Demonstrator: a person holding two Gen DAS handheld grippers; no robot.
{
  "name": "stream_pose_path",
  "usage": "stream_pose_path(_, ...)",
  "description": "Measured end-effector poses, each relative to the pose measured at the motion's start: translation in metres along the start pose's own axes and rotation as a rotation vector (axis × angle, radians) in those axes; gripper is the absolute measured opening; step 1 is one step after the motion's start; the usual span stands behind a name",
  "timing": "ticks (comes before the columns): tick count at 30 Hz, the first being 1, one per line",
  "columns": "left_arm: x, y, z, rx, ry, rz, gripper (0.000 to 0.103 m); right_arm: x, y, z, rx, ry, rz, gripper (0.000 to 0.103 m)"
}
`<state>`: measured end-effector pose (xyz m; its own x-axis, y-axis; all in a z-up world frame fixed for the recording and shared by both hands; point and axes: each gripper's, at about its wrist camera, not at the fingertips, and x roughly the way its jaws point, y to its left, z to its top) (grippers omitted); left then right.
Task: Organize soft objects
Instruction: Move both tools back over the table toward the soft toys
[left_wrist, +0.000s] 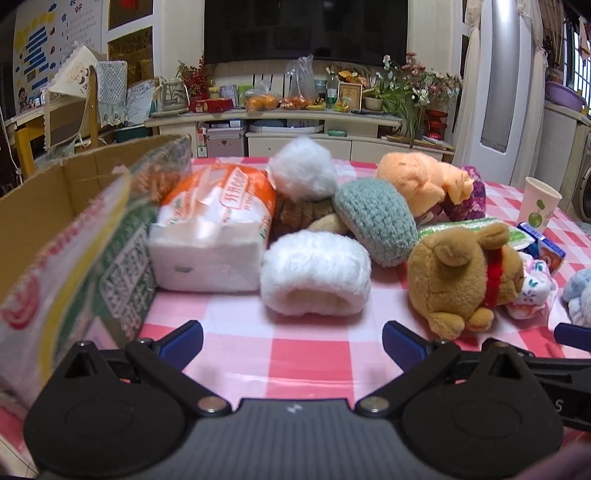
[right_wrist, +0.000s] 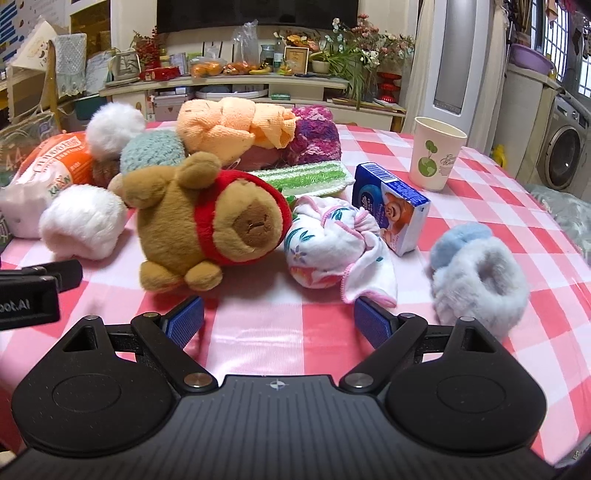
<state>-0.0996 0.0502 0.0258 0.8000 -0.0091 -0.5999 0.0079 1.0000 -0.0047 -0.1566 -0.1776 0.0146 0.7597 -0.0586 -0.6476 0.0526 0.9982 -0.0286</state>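
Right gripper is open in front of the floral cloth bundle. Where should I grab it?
Close the right gripper across the floral cloth bundle at its rounded body, coming straight forward and low. The loose pink-edged flap nearest the fingers would probably just unroll.

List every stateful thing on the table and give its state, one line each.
left gripper: open, empty
right gripper: open, empty
cardboard box: open, flap up
paper cup: upright
brown plush bear: lying on its side
floral cloth: bunched up
tissue pack: sealed, lying flat
blue carton: closed, tilted
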Motion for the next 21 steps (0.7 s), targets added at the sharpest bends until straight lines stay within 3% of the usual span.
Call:
stream_pose_path(8, -0.028, 0.016, 0.002, -0.004, -0.032, 0.009, 0.102, -0.009, 0.004, -0.004, 0.003, -0.040, 0.011, 0.103)
stream_pose_path(11, -0.039, 0.025, 0.002, -0.009, -0.036, -0.020, 0.102, -0.014, 0.009, -0.007, -0.001, -0.059, 0.025, 0.103)
stream_pose_path(21, -0.077, 0.041, 0.008, -0.001, -0.122, -0.017, 0.102, -0.040, 0.021, -0.011, -0.020, -0.144, 0.046, 0.103)
